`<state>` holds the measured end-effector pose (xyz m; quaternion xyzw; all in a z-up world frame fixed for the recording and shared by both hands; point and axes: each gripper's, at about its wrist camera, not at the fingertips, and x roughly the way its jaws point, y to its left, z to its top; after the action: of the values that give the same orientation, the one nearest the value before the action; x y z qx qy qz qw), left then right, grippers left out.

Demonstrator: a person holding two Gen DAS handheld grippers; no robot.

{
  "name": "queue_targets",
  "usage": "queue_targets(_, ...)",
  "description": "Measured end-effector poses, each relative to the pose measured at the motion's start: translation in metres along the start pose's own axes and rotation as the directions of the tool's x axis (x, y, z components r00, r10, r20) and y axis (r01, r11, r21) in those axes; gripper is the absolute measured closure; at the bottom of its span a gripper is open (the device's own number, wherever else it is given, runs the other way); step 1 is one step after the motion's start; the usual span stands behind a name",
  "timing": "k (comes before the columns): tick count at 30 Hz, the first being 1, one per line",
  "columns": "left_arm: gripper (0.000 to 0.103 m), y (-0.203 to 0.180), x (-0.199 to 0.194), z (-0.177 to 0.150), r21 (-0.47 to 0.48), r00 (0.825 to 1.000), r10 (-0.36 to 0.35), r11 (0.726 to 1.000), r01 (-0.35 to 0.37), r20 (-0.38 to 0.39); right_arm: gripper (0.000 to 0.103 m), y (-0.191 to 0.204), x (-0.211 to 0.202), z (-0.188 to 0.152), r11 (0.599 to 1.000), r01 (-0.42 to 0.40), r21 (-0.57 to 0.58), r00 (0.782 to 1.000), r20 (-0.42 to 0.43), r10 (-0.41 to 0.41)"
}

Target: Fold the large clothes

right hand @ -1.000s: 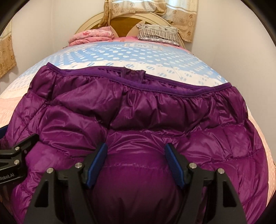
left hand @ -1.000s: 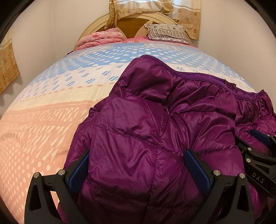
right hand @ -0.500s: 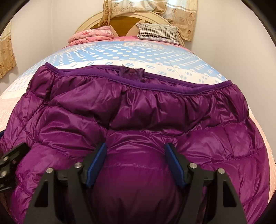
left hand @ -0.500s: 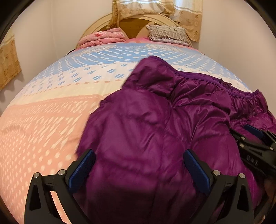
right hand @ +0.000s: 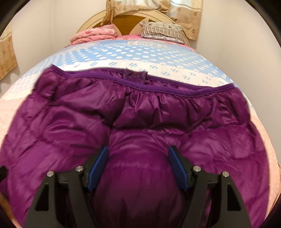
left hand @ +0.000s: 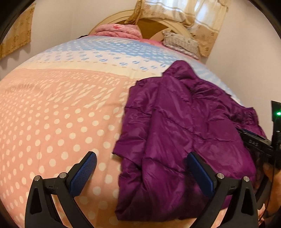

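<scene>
- Left wrist view is cutting off the purple down jacket (left hand: 184,140) at the bottom edge; its right part is sitting behind the right gripper's black body (left hand: 258,145), so the grip there is not showing from this side.
- Right wrist view is blurring along the jacket's far hem, and its lower part is going dark under the gripper frame; I cannot tell how far it is running toward the camera.
- Jacket is lying on the bed cover (left hand: 61,114), bunched toward the cover's right side, with open pink dotted cover to its left.
- Left gripper (left hand: 140,175) is hanging with jaws wide apart, holding nothing: the left pad is over bare cover just left of the jacket, the right pad over the jacket's near part; contact there is unclear.
- Right gripper (right hand: 138,168) is sitting with its blue pads against both sides of a puffed bulge of jacket, clamped on it.
- A hand (left hand: 274,189) is showing only partly at the frame edge, right of the jacket.
- Beyond the jacket, at the bed's head: folded pink bedding (right hand: 93,35), a striped pillow (right hand: 161,31), the headboard (right hand: 130,19), and beige curtains (right hand: 182,15) draping over it.
</scene>
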<state>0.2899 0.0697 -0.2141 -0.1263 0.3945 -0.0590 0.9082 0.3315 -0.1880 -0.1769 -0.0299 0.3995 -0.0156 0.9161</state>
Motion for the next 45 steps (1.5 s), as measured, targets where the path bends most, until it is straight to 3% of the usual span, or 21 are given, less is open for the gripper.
queue_targets(2,0.001,-0.003,0.001,-0.001,-0.003,0.999,-0.035,0.999,0.035,-0.009,0.024,-0.005,-0.025,-0.011,1.0,0.02,-0.006,0.999,0.047,-0.019)
queue_targets(5,0.002,-0.01,0.006,-0.003,0.008,0.999,-0.029,1.0,0.029,-0.023,0.018,-0.011,-0.045,-0.035,0.999,0.03,-0.013,0.996,0.08,-0.029)
queue_targets(8,0.019,-0.017,0.004,-0.004,0.041,1.0,-0.015,0.999,0.016,-0.02,0.016,-0.01,-0.04,-0.058,0.998,0.045,-0.043,0.997,0.068,-0.042)
queue_targets(13,0.035,-0.013,0.001,-0.003,0.065,1.0,0.0,0.998,0.0,-0.009,0.014,0.003,-0.025,-0.062,0.993,0.09,-0.081,0.996,0.034,-0.087)
queue_targets(14,0.04,-0.012,-0.001,-0.003,0.06,1.0,0.001,0.998,-0.001,-0.005,0.013,0.001,-0.025,-0.061,0.994,0.083,-0.076,0.996,0.029,-0.081)
queue_targets(16,0.069,-0.01,0.0,-0.001,0.053,0.998,-0.052,0.997,0.053,-0.017,0.013,-0.005,-0.028,-0.061,0.997,0.059,-0.057,0.998,0.026,-0.057)
queue_targets(17,0.073,-0.01,0.0,-0.002,0.047,0.997,-0.075,0.996,0.076,-0.028,0.014,-0.006,-0.03,-0.06,0.997,0.053,-0.052,0.998,0.024,-0.052)
queue_targets(22,0.073,-0.006,-0.01,-0.008,0.044,0.997,-0.071,0.996,0.071,-0.019,0.013,-0.003,-0.062,-0.07,0.997,0.047,-0.061,0.996,0.072,-0.042)
queue_targets(31,0.073,-0.004,-0.011,-0.012,-0.001,0.995,-0.095,0.995,0.095,-0.005,0.004,-0.005,-0.031,-0.074,0.996,0.053,-0.078,0.999,0.006,-0.053)
queue_targets(32,0.076,-0.004,-0.01,-0.011,-0.002,0.995,-0.104,0.995,0.104,-0.007,0.004,-0.005,-0.031,-0.073,0.996,0.051,-0.075,0.999,0.006,-0.051)
queue_targets(33,0.092,-0.003,-0.012,-0.011,-0.003,0.994,-0.113,0.994,0.113,0.002,0.004,-0.005,-0.031,-0.073,0.996,0.051,-0.074,0.999,0.007,-0.051)
queue_targets(34,0.094,-0.002,-0.013,-0.01,-0.008,0.991,-0.131,0.991,0.131,0.011,0.004,-0.004,-0.03,-0.072,0.996,0.055,-0.074,0.998,0.006,-0.055)
queue_targets(45,0.098,0.03,-0.068,-0.02,-0.034,0.987,-0.143,0.989,0.146,0.079,0.004,0.03,-0.038,-0.084,0.992,0.088,-0.086,0.995,0.044,-0.084)
